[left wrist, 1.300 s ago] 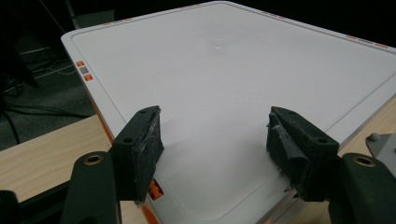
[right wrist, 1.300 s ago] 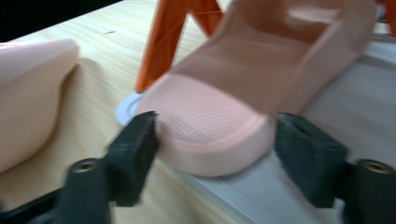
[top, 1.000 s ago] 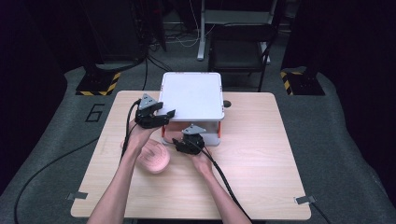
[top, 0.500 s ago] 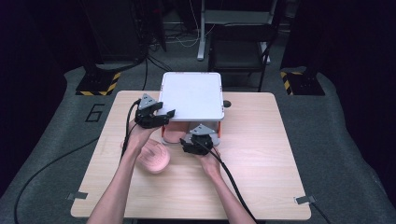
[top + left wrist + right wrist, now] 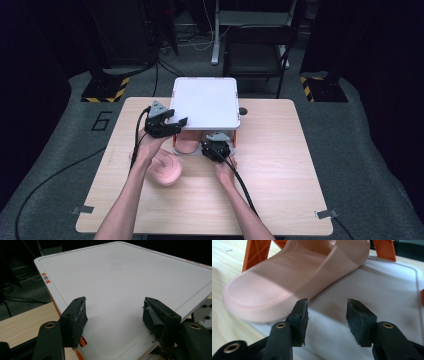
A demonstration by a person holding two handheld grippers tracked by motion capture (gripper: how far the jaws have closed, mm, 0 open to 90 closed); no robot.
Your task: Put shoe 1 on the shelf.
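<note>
A white two-level rack (image 5: 205, 102) on orange legs (image 5: 257, 252) stands at the table's back. One pink slipper (image 5: 189, 144) (image 5: 294, 272) lies on its lower white board (image 5: 387, 290), toe toward the person. A second pink slipper (image 5: 164, 169) rests on the table by the left forearm. My left gripper (image 5: 177, 122) (image 5: 115, 315) hovers open over the rack top's front left corner. My right gripper (image 5: 212, 141) (image 5: 327, 320) sits low at the rack's front, just beside the slipper's heel end. Its jaws have just been closing, they stand apart, and nothing is between them.
The light wooden table (image 5: 280, 165) has bare room on its right half and along the front edge. A small dark hole (image 5: 243, 111) shows right of the rack. Cables trail from both grippers off the table's front. Chairs and a black case stand beyond the far edge.
My right gripper has shifted a little to the right along the rack's front. The left gripper and the slipper on the table have stayed put.
</note>
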